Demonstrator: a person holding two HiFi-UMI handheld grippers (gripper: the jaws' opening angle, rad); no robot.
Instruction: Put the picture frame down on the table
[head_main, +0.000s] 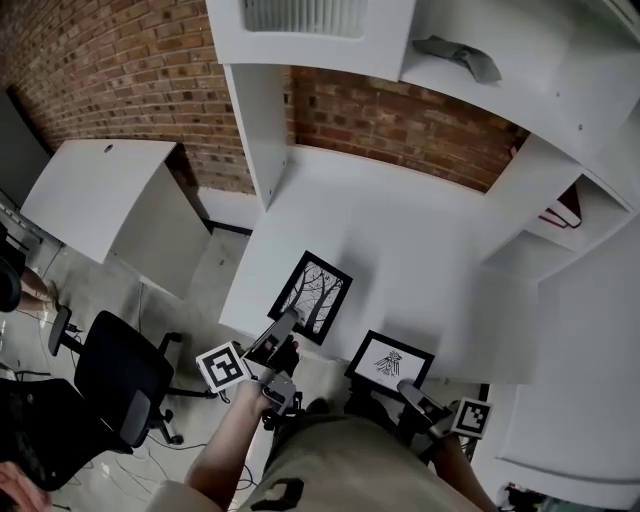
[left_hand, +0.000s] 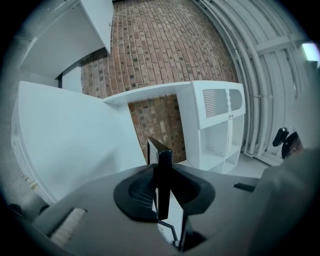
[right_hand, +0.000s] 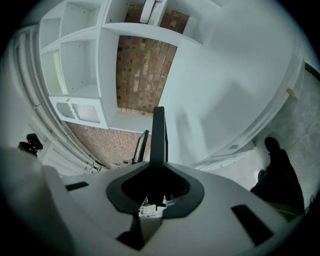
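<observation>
Gripping the tree picture frame by its edge with left tool, at near edge of white surface; gripping second picture frame with right tool, just beside.

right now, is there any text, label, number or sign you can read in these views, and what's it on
No readable words, brands or numbers in any view.
Tree picture frame: black-and-white tree drawing, no lettering.
Small picture frame: a small dark drawing; any finer marks are too small to read.
Left marker cube and right marker cube: black-and-white square code patterns, not letters.
</observation>
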